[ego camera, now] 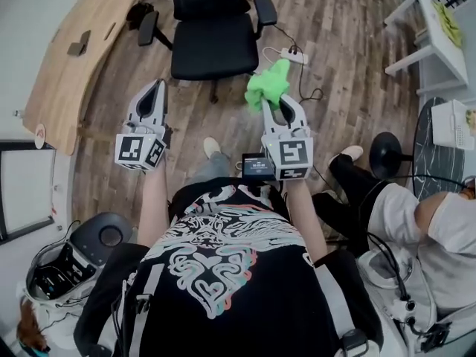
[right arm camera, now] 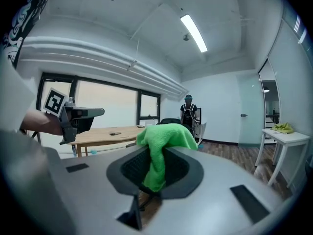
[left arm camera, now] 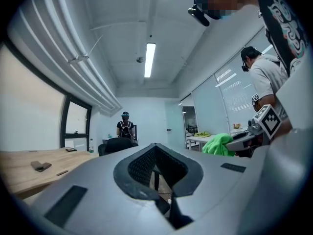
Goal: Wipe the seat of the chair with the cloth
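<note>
- Cloth [ego camera: 268, 86]: green and bunched, pinched at the tips of our right gripper [ego camera: 281, 110]. It's up over the wood floor [ego camera: 335, 28], just in front of the black chair [ego camera: 212, 32] and not on the seat [ego camera: 214, 54].
- Right gripper view: the jaws are clamped on the cloth [right arm camera: 164, 141]. One fold drapes over the tips and a tail hangs down between them.
- Left gripper [ego camera: 152, 99]: jaws together, nothing in them. It's level with the right one, well apart from it.
- Left gripper view only: we see the right gripper and cloth [left arm camera: 218, 144] side-on.
- Head view only: a curved wooden desk [ego camera: 89, 43] to the left and a seated person [ego camera: 416, 222] to the right.
- Both gripper views, not the head view: a person standing [right arm camera: 189, 111] at the far wall.
</note>
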A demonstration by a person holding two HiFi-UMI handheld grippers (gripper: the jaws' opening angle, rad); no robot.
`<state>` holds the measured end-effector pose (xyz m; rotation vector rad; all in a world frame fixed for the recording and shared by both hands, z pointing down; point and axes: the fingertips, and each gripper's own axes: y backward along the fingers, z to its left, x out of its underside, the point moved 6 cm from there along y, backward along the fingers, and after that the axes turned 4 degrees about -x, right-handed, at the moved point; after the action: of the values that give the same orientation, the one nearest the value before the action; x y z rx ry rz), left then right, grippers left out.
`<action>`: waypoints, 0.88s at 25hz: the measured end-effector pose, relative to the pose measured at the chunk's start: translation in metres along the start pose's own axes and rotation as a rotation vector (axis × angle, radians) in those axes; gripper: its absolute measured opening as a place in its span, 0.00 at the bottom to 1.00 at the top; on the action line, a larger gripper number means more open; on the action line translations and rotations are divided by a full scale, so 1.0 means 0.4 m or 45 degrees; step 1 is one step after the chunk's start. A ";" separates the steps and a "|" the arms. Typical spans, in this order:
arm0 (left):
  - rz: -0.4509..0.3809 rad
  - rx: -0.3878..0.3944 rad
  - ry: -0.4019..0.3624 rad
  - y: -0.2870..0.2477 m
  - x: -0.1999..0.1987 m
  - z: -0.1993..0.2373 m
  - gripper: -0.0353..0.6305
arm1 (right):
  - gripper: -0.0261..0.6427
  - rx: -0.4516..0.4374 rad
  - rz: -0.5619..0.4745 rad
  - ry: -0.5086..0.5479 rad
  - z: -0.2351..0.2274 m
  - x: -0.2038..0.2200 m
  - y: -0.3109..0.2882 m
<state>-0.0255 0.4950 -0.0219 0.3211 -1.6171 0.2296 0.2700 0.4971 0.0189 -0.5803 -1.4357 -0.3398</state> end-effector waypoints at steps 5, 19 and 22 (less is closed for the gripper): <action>0.075 -0.008 0.012 -0.081 0.040 -0.012 0.05 | 0.12 -0.030 0.037 -0.046 -0.061 0.017 -0.037; 0.084 0.044 0.087 -0.383 0.182 0.211 0.05 | 0.12 0.010 0.095 -0.014 -0.119 0.039 -0.407; 0.114 0.079 0.108 -0.480 0.215 0.304 0.05 | 0.12 0.029 0.123 -0.009 -0.129 0.026 -0.542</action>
<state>-0.0785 0.2677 0.0464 0.2828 -1.5443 0.3579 0.1945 0.2924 0.0643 -0.6307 -1.4111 -0.2452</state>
